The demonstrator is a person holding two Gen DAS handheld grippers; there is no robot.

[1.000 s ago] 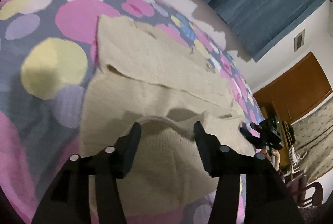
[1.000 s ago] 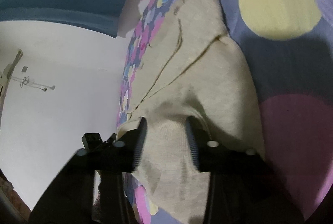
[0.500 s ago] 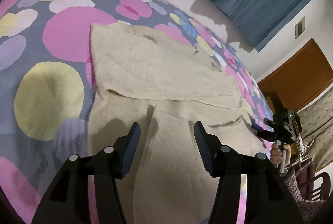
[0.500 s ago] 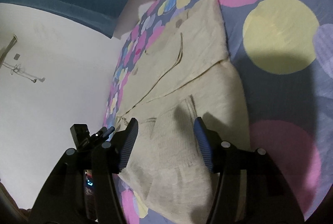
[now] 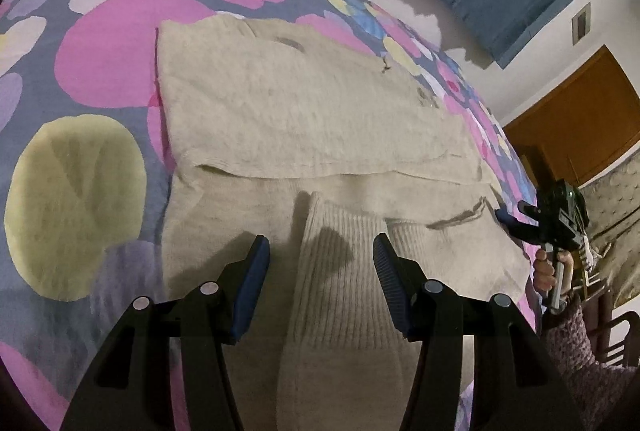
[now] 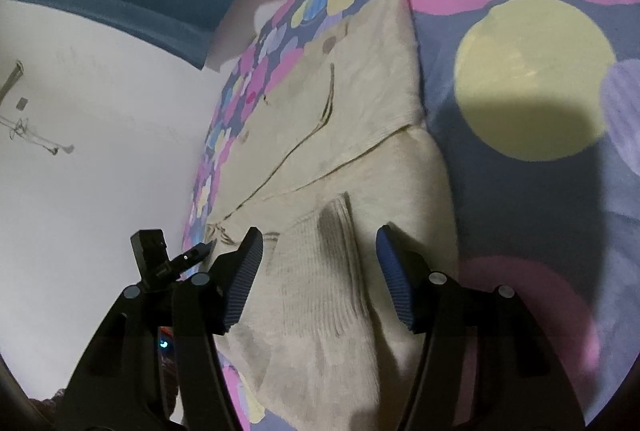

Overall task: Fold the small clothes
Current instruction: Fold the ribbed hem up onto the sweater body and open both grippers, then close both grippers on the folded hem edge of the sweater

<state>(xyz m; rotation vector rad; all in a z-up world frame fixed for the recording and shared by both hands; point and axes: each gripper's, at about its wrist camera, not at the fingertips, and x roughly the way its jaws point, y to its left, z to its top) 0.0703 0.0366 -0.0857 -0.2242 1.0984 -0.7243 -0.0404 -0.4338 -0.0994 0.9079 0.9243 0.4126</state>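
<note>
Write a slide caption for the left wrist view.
Open left claw above a beige knit sweater on a polka-dot bedspread.

No readable text, label, brand, number or sign anywhere. Sweater (image 5: 304, 119) ahead of gripper: plain knit, no tag legible. Bedspread (image 5: 100, 43) beneath: coloured dots only. Wall plate (image 5: 581, 23) far right: blank.

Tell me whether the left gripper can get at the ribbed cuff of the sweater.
Probably yes: the left gripper is open, the ribbed cuff lies flat on the sweater between its fingers, nothing covering it.
</note>
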